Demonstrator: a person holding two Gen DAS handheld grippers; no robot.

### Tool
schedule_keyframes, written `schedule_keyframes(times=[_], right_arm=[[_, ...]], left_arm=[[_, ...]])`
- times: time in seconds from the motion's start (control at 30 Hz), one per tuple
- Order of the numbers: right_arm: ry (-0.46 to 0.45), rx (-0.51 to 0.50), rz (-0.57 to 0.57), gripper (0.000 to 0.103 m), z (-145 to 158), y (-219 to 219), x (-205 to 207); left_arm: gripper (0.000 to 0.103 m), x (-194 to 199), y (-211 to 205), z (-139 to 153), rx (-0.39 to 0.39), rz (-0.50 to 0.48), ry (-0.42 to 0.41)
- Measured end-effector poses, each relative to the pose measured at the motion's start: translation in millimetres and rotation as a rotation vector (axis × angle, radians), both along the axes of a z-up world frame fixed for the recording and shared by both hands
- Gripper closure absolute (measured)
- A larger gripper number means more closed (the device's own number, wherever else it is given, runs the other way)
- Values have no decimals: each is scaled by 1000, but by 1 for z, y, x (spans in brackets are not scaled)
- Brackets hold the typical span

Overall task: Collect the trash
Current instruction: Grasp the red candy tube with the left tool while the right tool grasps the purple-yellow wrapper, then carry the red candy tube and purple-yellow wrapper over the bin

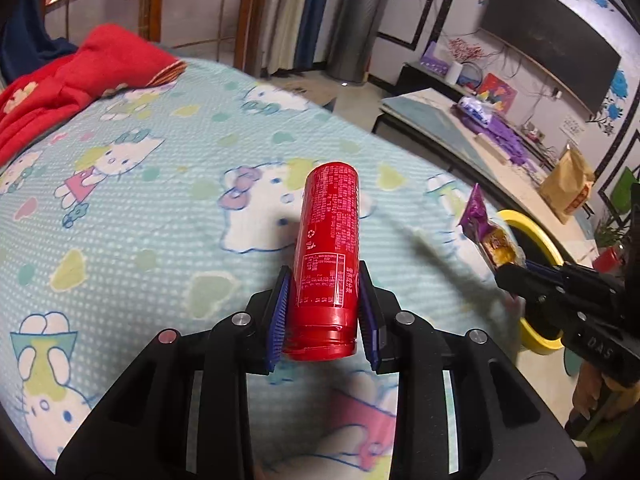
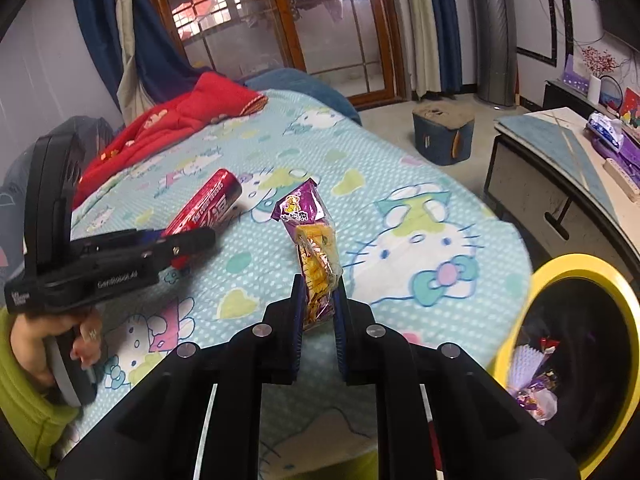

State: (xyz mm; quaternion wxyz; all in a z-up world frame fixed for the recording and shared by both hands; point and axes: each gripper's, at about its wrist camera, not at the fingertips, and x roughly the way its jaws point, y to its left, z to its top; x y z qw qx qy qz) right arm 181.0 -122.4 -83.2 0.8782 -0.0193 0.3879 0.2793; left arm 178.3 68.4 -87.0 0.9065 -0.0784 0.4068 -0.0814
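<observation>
Red garment (image 1: pixel 80 76): a crumpled red padded piece lies at the far left end of the bed, beside a dark blue cloth; small pale flower prints show on it.
Bedcover (image 1: pixel 160 208): pale blue with white dots and cartoon cats, hearts and bows; it spreads under both tools.
Left gripper (image 1: pixel 326 308): its 2 blue pads are clamped on the lower part of the red can (image 1: pixel 326 256), 1 pad on each side; the can points away from the camera, above the bedcover, its printed white text facing up; in the right wrist view the same tool (image 2: pixel 192 240) reaches in from the left, held by a hand (image 2: pixel 60 344) with a green sleeve behind it.
Right gripper (image 2: pixel 318 308): its 2 pads are squeezed onto the lower end of the snack wrapper (image 2: pixel 312 240); the wrapper is purple at the top and clear lower down, with yellow contents showing; it stands nearly upright, above the bedcover, apart from the can.
Trash bin (image 2: pixel 580 268): round, yellow rim, dark inside; it sits just off the right edge of the bed, to the right of the right gripper; purple and white wrappers lie in it.
Low table (image 2: pixel 540 136): stands to the far right, beyond the bin, with purple items and a tissue pack on top.
Stool (image 2: pixel 442 132): a blue boxy stool on the floor beyond the bed.
</observation>
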Motion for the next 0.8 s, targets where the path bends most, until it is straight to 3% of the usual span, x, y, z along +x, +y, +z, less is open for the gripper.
schedule_keyframes(times=[0.8], right_arm=[[-46,63,-255,90,23,-132,1]], left_arm=[[79,-14,-97,51,-21,-181,-137]])
